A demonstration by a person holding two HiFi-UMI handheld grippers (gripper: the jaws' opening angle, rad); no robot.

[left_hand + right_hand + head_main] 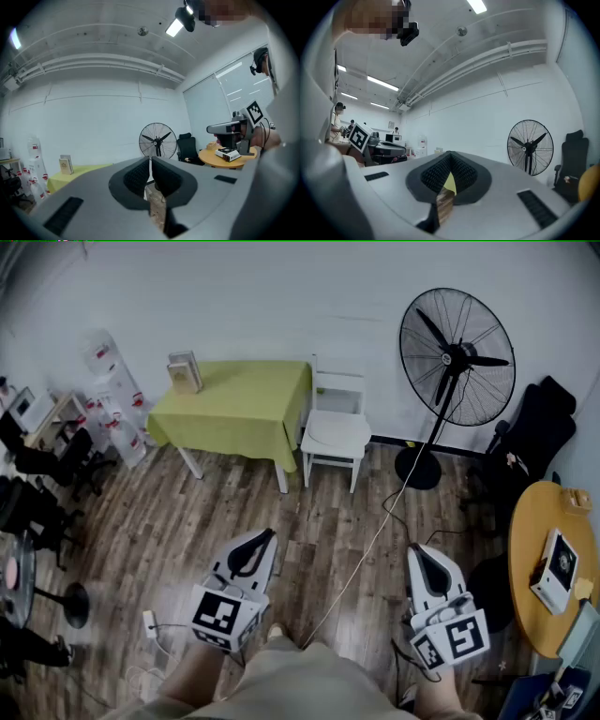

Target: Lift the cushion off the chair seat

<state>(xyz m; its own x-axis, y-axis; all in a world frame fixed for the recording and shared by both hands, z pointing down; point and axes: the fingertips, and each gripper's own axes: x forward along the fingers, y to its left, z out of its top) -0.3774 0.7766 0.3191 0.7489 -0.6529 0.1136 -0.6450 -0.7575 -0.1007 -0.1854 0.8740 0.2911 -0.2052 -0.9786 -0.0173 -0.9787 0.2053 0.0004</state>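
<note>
Since both tools hang close in front of the person's legs, the lift has not begun, by my judgement. The left gripper [261, 536] has its fingers drawn together to a bare slit with nothing between them. The right gripper [418, 551] has its fingers fully closed and is empty too. Both point out roughly level across the room. Between them a white cable [370, 545] runs over the plank floor [187, 512] toward the far right, and it is worth stepping over. At the near right stands a round wooden counter [530, 521] with a small box [555, 568] on it.

The cushion [330, 433], pale and roundish, lies flat on the seat of the white chair [337, 390], well apart from both grippers on the far side of the room. To do this well, I would walk to the chair's front and part the fingers before arriving. Then pinch the cushion at its left and right edges. A soft pad likely sags, so two holds and a straight rise should keep it from dragging on the backrest.

Just left of the chair is a counter under a yellow-green cloth [234, 404]. To its right stands a tall pedestal fan [457, 357], then a black office chair [539, 423]. A plain white wall closes the room behind.
</note>
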